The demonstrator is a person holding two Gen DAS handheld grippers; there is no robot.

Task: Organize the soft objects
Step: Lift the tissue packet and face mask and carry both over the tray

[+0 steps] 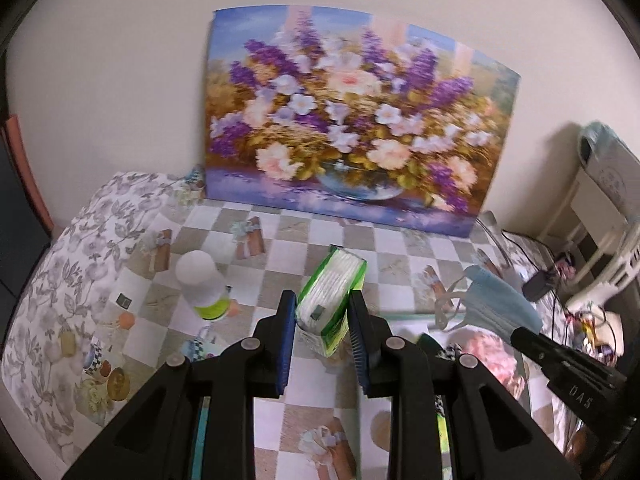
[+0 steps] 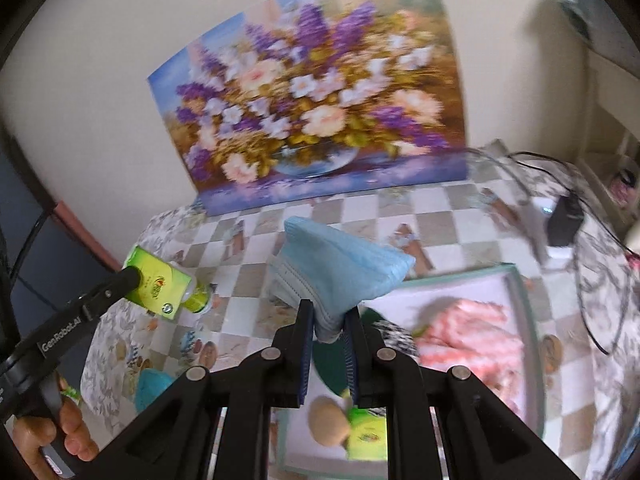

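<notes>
My left gripper (image 1: pixel 322 312) is shut on a green tissue pack (image 1: pixel 332 292) and holds it above the checked tablecloth; the pack also shows in the right wrist view (image 2: pixel 158 284). My right gripper (image 2: pixel 328 320) is shut on a blue face mask (image 2: pixel 340 272), held over the left edge of a teal-rimmed tray (image 2: pixel 520 300); the mask also shows in the left wrist view (image 1: pixel 500 300). In the tray lie a pink cloth (image 2: pixel 472 336), a dark green item (image 2: pixel 332 364), a checked cloth (image 2: pixel 396 336), a tan round object (image 2: pixel 330 420) and another green pack (image 2: pixel 366 436).
A white-capped yellow-green bottle (image 1: pixel 204 284) stands on the table at the left. A flower painting (image 1: pixel 352 120) leans on the back wall. A black adapter (image 2: pixel 564 220) with cables lies at the back right. A teal cloth (image 2: pixel 150 392) lies at the table's front left.
</notes>
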